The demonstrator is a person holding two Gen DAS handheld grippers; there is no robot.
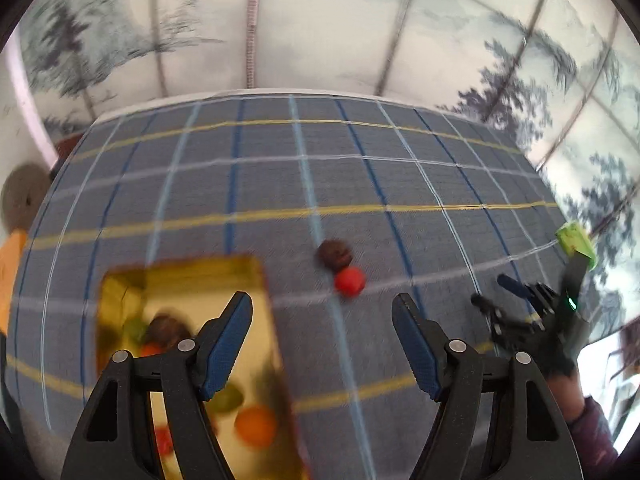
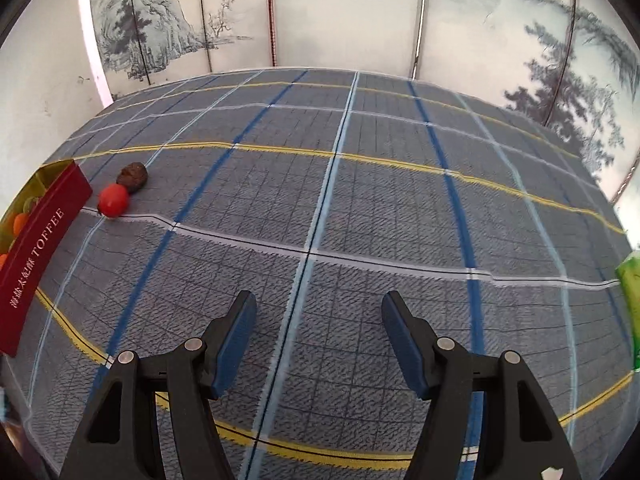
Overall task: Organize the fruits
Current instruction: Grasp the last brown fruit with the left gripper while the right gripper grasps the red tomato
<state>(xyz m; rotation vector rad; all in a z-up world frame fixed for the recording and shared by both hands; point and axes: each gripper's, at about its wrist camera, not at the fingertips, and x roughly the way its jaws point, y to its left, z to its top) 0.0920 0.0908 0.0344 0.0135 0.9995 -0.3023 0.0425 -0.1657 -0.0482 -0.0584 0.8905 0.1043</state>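
A small red fruit (image 1: 349, 281) and a dark brown wrinkled fruit (image 1: 335, 254) lie touching on the blue plaid cloth, ahead of my open, empty left gripper (image 1: 322, 312). A gold-lined box (image 1: 240, 280) with several orange, green and red fruits sits at my left, partly under the left finger. In the right wrist view the red fruit (image 2: 113, 200) and brown fruit (image 2: 133, 177) lie far left beside the box's dark red "TOFFEE" side (image 2: 40, 256). My right gripper (image 2: 320, 312) is open and empty over bare cloth; it also shows in the left wrist view (image 1: 486, 290).
A green object (image 2: 630, 312) sits at the cloth's right edge. A painted folding screen (image 2: 340, 12) stands behind the table. A grey round thing (image 1: 24, 196) and an orange object (image 1: 10, 276) lie off the left edge.
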